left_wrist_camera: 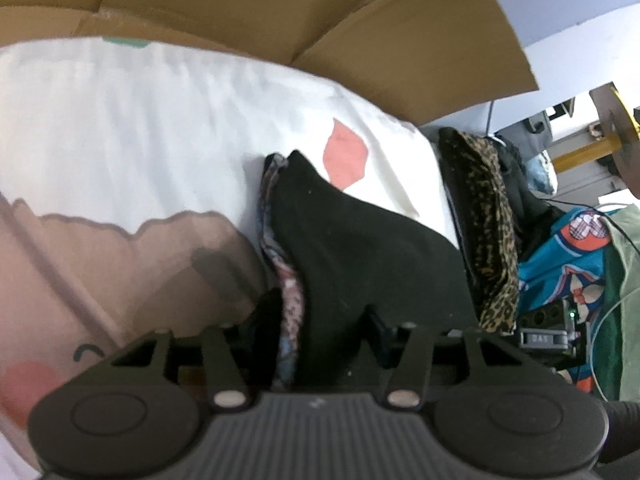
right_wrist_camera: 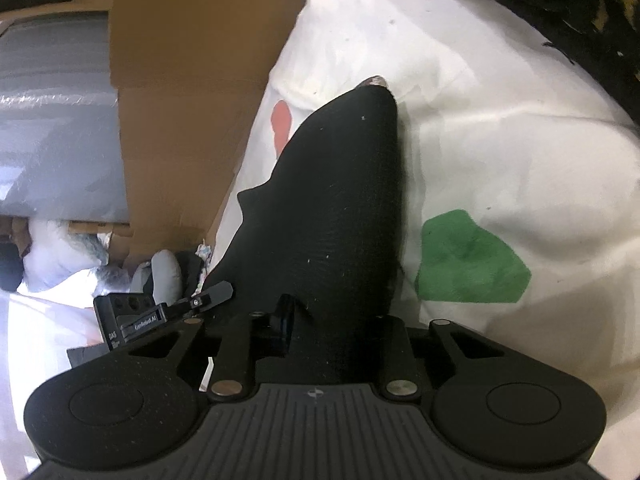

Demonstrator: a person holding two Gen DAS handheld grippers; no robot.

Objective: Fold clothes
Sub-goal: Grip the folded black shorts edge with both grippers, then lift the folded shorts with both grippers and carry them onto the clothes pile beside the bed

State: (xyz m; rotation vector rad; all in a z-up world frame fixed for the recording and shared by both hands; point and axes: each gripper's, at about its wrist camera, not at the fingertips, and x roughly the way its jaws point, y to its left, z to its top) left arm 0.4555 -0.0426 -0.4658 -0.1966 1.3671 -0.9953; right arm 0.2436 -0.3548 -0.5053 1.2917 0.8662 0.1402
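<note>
Black garment [left_wrist_camera: 360, 248] bunched between both jaw sets: left gripper [left_wrist_camera: 316, 320] and right gripper [right_wrist_camera: 332, 316] apparently clamped on it. Lift evenly, keep taut ahead, lay flat on bed sheet [left_wrist_camera: 140, 128].

Two wrist views angled downward from close range, black garment [left_wrist_camera: 352, 240] and white printed sheet [left_wrist_camera: 140, 128] shared by both, cardboard [right_wrist_camera: 180, 80] seen behind.

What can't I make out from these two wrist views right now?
- Left wrist view: left gripper fingertips, buried under the black garment; grip unclear.
- Right wrist view: right gripper pads, covered by the same cloth.
- Both views: the garment's type and full outline, bunched and cut off.
</note>
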